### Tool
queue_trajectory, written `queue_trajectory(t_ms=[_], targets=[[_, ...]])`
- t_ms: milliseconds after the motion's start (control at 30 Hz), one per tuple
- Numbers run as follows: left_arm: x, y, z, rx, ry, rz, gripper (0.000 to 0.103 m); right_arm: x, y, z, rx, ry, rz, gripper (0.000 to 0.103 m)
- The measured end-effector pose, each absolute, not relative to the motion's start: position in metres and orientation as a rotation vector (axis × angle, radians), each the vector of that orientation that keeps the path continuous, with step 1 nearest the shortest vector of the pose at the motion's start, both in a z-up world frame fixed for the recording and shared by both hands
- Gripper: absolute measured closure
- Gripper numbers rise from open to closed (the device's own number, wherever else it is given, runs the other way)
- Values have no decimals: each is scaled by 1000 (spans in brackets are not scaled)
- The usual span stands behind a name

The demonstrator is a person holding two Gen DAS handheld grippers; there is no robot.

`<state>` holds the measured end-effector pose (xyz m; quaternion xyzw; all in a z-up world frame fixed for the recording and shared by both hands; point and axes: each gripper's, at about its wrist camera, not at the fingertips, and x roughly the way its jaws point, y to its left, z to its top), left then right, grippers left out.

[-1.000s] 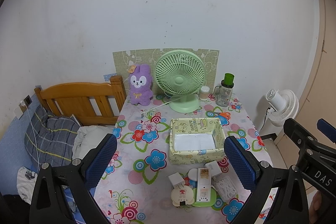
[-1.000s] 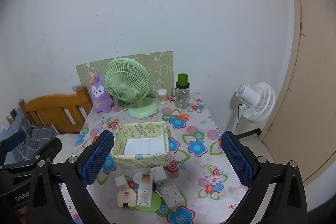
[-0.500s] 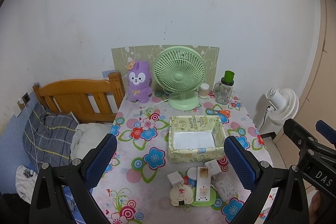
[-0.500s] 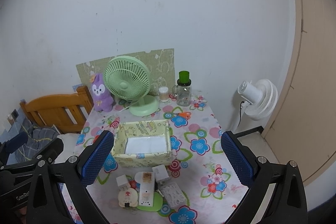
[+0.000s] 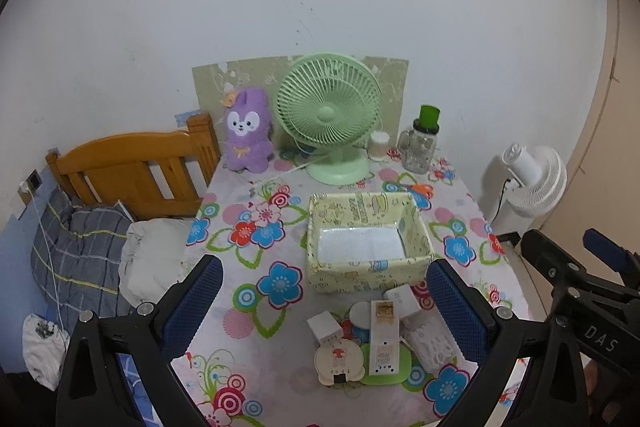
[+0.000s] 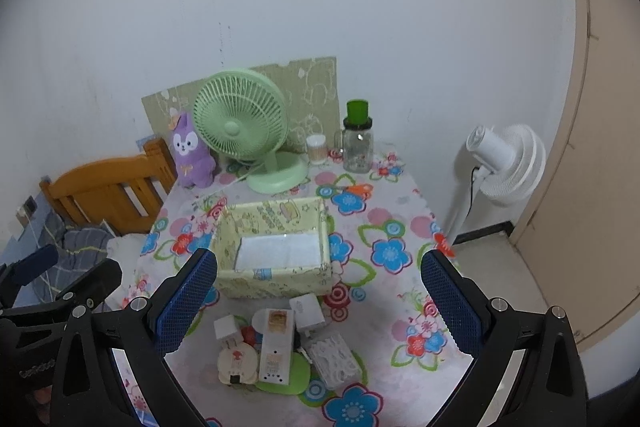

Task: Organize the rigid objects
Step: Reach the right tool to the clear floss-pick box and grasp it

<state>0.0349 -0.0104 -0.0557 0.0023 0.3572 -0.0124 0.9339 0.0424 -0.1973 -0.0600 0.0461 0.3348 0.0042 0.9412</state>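
A pale yellow patterned box [image 5: 368,247] sits open at the middle of a table [image 5: 256,307] covered in a bright floral cloth; only a flat white sheet lines its bottom. At the table's far edge, a clear glass jar [image 5: 420,147] with a green cap stands beside a small round container [image 5: 379,145]; what either holds cannot be told. Just in front of the box, at the near edge, lies a tight cluster of rigid objects: two white plug adapters [image 6: 306,311], a tall white rectangular device [image 6: 276,345] lying on a lime-green disc [image 6: 298,373], a round cream gadget [image 6: 237,363] with a red figure on it, and a white ridged block [image 6: 334,357]. Both tools hang above this cluster, well clear of it: the left gripper [image 5: 324,311] and the right gripper [image 6: 318,301] each have blue-padded jaws spread wide, holding nothing. A mint-green desk fan [image 5: 328,115] and a purple plush rabbit [image 5: 246,135] stand behind.
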Motion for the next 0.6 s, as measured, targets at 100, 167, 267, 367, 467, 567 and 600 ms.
queue_trajectory(t_ms=[100,167,267,367,467,567,600], targets=[[41,-13,-72,16,766,-35,0,46,-198,-79,69,693,-22,0],[45,-14,-85,17,792,-40,0,49,-196,-92,42,714,-21,0],[50,-15,-107,4,833,-47,0,52,-195,-111,27,735,-16,1],[53,-14,-124,-5,854,-45,0,55,-196,-132,42,755,-1,2],[56,-12,-141,0,864,-38,0,57,-198,-150,62,762,15,2],[61,-9,-161,-11,893,-45,0,60,-198,-168,61,770,22,2],[62,-9,-166,-13,902,-45,0,61,-198,-174,57,771,23,2]])
